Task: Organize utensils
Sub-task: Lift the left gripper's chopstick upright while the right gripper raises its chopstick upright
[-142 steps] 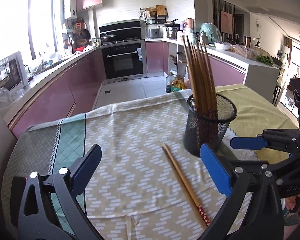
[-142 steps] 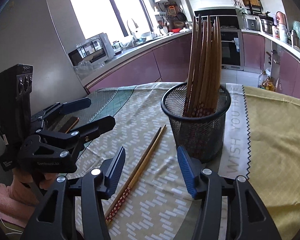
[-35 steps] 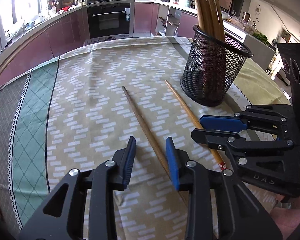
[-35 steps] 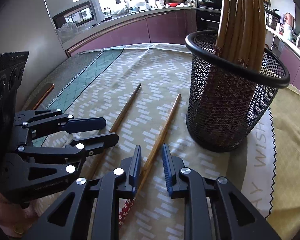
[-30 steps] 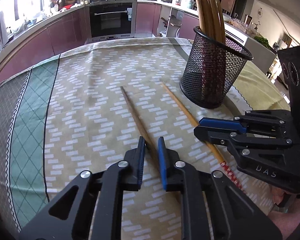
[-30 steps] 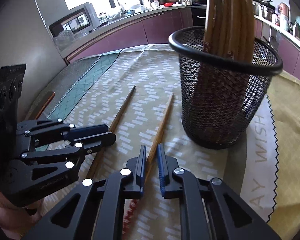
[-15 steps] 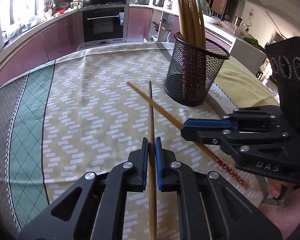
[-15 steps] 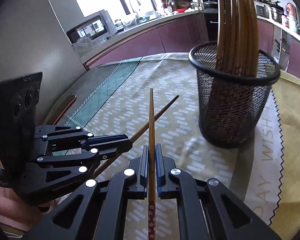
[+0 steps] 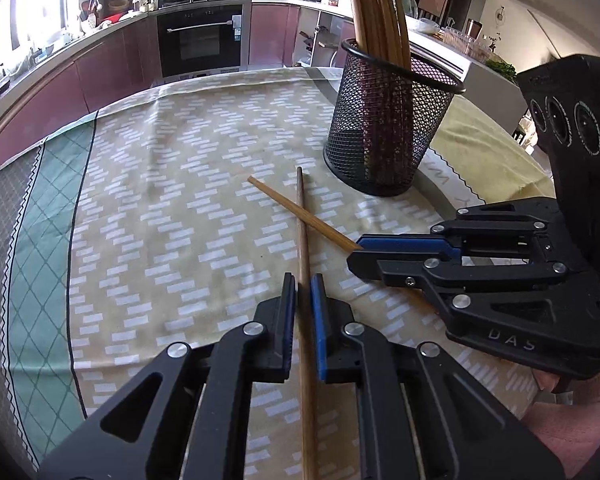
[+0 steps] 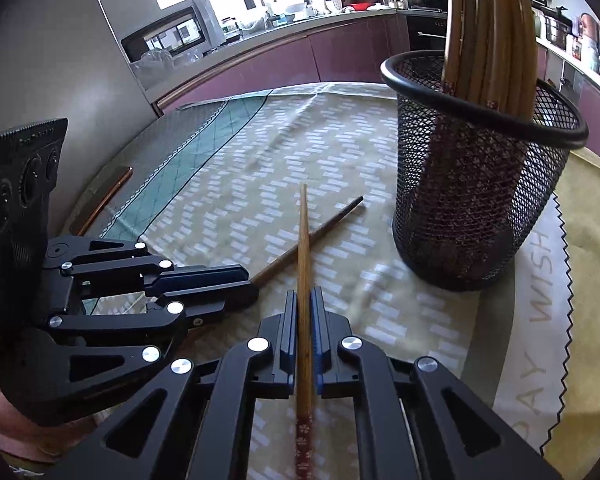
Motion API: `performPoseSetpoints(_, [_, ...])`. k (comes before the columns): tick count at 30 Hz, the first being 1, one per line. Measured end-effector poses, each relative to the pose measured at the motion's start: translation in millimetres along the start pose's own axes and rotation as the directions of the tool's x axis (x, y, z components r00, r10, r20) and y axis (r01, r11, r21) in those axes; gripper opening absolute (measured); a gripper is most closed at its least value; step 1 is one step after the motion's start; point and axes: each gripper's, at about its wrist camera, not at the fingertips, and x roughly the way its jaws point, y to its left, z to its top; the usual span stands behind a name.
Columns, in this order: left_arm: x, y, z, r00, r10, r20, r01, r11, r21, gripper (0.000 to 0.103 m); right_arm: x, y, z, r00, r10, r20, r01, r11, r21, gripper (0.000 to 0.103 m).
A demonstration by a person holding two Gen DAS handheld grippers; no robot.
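Right wrist: red patterned end on light chopstick (image 10: 303, 248); both jaws clamp chopsticks.

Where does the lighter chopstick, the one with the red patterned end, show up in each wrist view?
Left wrist: lighter chopstick runs diagonally mid-frame, behind the darker chopstick, gripped by the right gripper.
Right wrist: it points straight up the centre, clamped in that gripper.
Shared landmark: mesh holder, right of the crossing.
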Motion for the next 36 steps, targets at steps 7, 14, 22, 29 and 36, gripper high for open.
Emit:
performPoseSetpoints(7, [5,-2,5,1.000,0.017,0.003,-0.017,1.000,0.007,0.010,-19,-2,0,0.998,0.002,0.059,-0.001,1.000,-0.005,0.006])
performPoseSetpoints(14, [3,-2,6,1.000,0.010,0.004,-0.010,1.000,0.000,0.008,-44,-1,0,0.992,0.012,0.124,-0.009,1.000,-0.018,0.006])
performPoseSetpoints(22, [-22,5,14,0.995,-0.083,0.056,0.084,0.996,-0.024,0.008,-78,-7,3,0.976,0.007,0.216,-0.006,1.000,-0.005,0.006])
performPoseSetpoints(29, [-46,8,22,0.984,-0.136,0.114,0.141,0.989,-0.037,0.008,-96,-16,3,0.964,0.006,0.266,-0.011,1.000,0.015,0.006])
performPoseSetpoints(36, [-65,10,27,0.969,-0.180,0.166,0.190,0.981,-0.045,0.008,-107,-18,5,0.953,0.006,0.302,-0.014,1.000,0.024,0.006])
